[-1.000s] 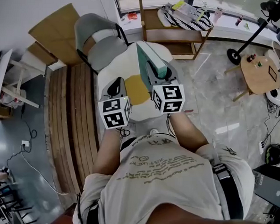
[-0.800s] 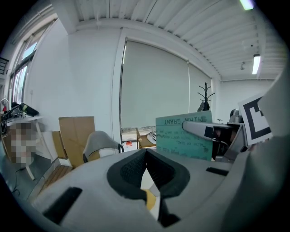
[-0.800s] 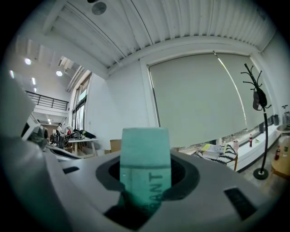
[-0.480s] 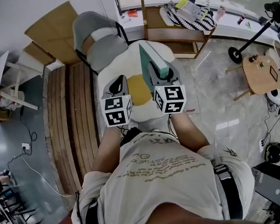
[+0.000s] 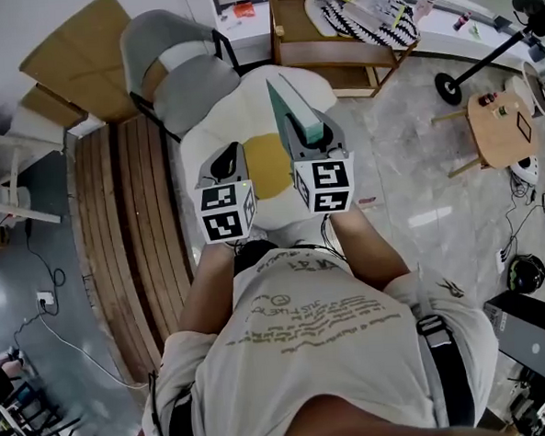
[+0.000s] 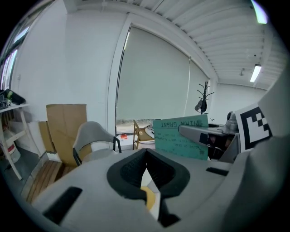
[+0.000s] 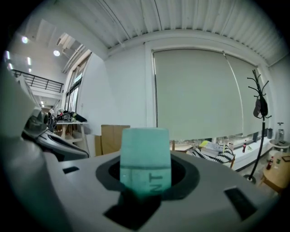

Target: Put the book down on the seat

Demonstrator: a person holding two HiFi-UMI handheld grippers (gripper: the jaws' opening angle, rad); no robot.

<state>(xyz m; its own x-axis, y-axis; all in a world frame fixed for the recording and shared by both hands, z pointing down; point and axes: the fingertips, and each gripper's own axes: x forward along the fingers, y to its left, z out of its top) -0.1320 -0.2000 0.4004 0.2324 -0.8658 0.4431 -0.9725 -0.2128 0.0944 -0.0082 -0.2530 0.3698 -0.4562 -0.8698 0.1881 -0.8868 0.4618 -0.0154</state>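
Note:
A teal book (image 5: 293,109) stands on edge in my right gripper (image 5: 308,135), which is shut on its lower end. In the right gripper view the book (image 7: 145,156) fills the space between the jaws. Below it is the seat (image 5: 213,126), a round white cushion with a yellow middle. My left gripper (image 5: 228,162) hangs over the seat's near left part, beside the book and apart from it. Its pads meet at the tips (image 6: 145,156) with nothing between them. The left gripper view shows the book (image 6: 180,137) to the right.
A grey chair (image 5: 177,69) stands just behind the seat at the left. A slatted wooden strip (image 5: 131,230) runs along the left. A wooden rack (image 5: 336,56) with a striped cushion stands behind, a small round table (image 5: 502,134) and a stand's base (image 5: 449,87) to the right.
Both grippers have moved forward and sunk a little over the seat. The book has gone with the right gripper and stays gripped on edge.

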